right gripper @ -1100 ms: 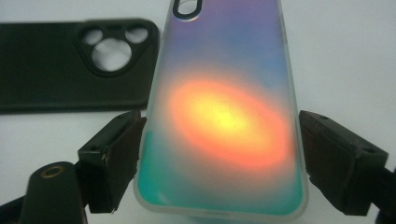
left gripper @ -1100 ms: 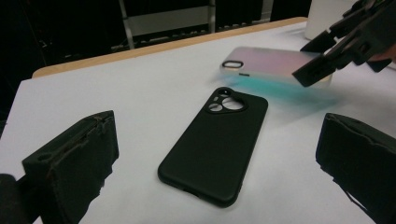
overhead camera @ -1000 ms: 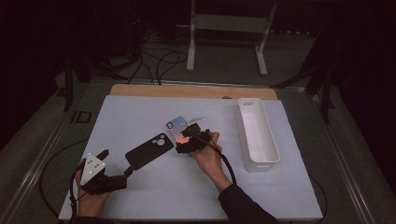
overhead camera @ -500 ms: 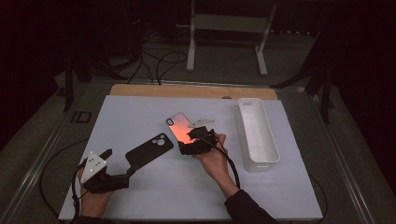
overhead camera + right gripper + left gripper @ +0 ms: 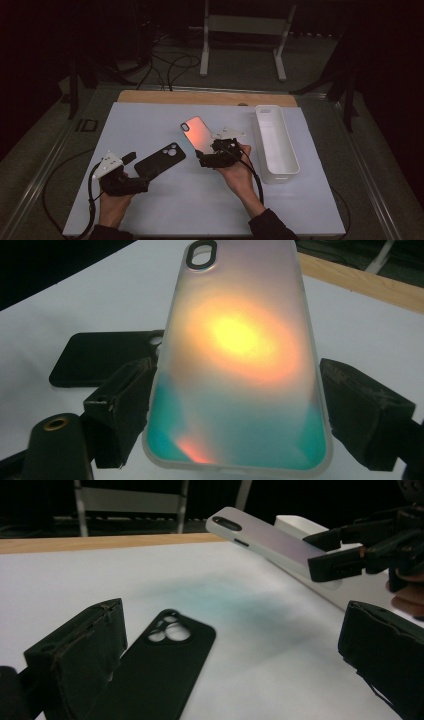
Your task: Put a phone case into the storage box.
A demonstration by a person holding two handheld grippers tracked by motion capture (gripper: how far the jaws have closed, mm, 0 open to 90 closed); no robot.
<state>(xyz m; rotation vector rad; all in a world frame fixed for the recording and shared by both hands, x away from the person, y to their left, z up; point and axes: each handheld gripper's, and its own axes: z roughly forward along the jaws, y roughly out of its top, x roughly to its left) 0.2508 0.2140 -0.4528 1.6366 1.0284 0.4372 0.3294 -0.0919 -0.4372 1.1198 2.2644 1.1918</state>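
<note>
R tongs (image 5: pixel 235 405) clamp iridescent phone case (image 5: pixel 240 355) by its long edges, lifted off worktop (image 5: pixel 150 125). L tongs (image 5: pixel 230 650) spread wide, gripping nothing; black case (image 5: pixel 155 675) lies flat btwn jaws, w/ white bin (image 5: pixel 275 145) far right.

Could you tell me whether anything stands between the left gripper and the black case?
Nothing visible does. The black case lies flat on the mat, its near end between the left gripper's open jaws. The right gripper holds the shiny case up, off to the side.
</note>
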